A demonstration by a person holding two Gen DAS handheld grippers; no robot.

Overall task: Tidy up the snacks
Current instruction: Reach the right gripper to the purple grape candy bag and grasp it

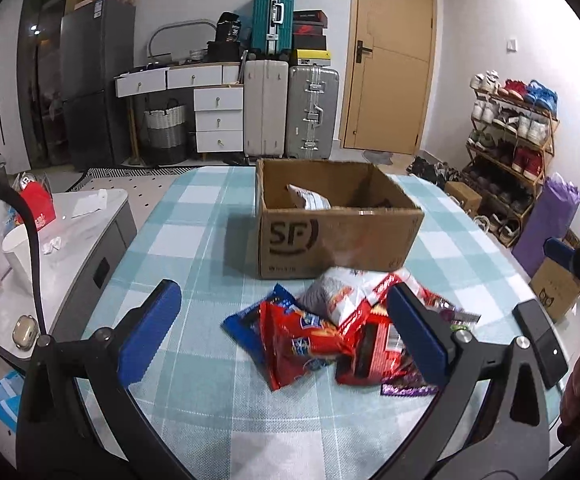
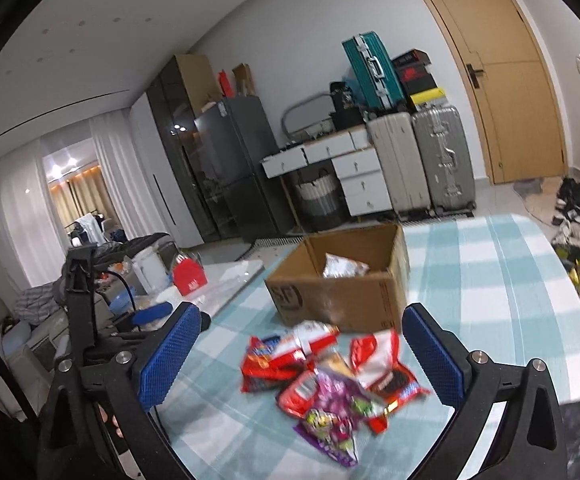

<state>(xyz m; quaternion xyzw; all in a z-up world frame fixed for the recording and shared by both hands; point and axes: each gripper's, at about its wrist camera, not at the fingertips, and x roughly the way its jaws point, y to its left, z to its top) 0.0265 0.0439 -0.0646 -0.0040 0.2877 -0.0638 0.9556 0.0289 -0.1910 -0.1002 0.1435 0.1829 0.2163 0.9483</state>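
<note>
2 grippers, left gripper (image 1: pixel 286 330) and right gripper (image 2: pixel 302 354), jaws wide apart, empty. Snack packets (image 1: pixel 330 332) light, slippery, crinkly; you pinch flat sealed edge, then cardboard box (image 1: pixel 338 240).

Both views are evenly lit by soft indoor light, bright enough to read colours, with no harsh glare. The brown cardboard box (image 1: pixel 338 220) casts a faint shadow to its left on the teal-and-white checked worktop (image 1: pixel 194 240). Fisheye distortion bends the tan wooden door (image 2: pixel 502 80) and walls, and dark vignetting fills the corners. The right wrist view is motion-blurred: the pile of red and purple snack packets (image 2: pixel 330 380) smears. Warm lamps glow in the far curtained room (image 2: pixel 70 184).
</note>
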